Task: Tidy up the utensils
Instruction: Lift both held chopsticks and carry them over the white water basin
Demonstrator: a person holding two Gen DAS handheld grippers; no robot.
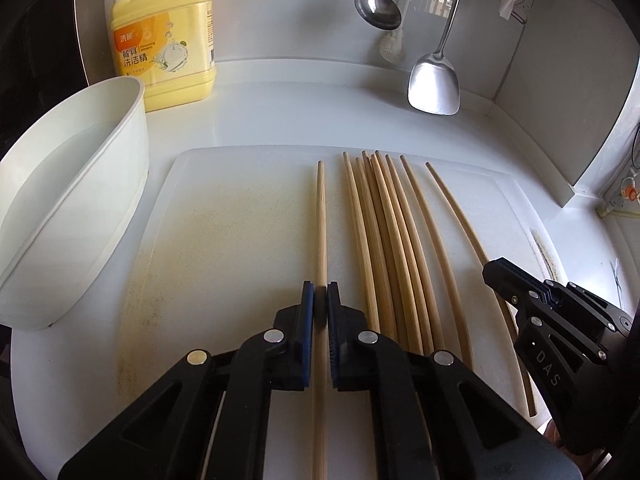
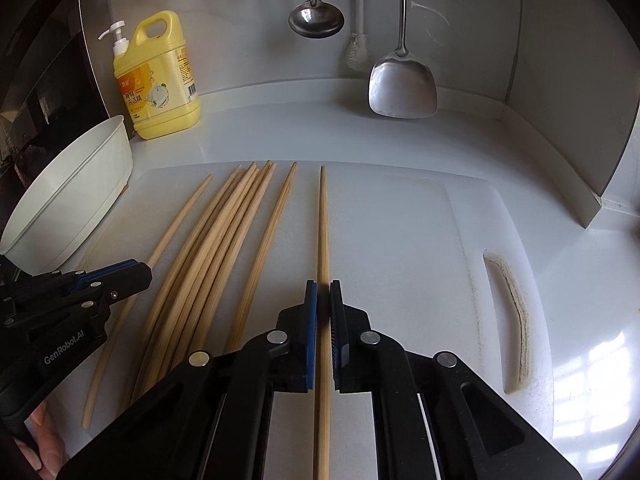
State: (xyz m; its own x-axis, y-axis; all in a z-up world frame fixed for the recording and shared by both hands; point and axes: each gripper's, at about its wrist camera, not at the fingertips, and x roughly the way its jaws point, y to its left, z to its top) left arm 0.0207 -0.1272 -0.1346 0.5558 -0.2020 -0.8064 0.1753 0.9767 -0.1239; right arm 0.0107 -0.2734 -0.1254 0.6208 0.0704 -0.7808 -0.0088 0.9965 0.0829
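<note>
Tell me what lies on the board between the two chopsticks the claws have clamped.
Both wrist views show the remaining chopsticks lying there on the cutting board, between the left claw and the right claw; no other items.

Both wrist views close, angled down, sharing the cutting board (image 1: 224, 216)

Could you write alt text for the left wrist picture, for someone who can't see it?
The left claw is shut on one wooden chopstick lying on a white cutting board. More chopsticks lie to its right, where the right claw also pinches one.
</note>
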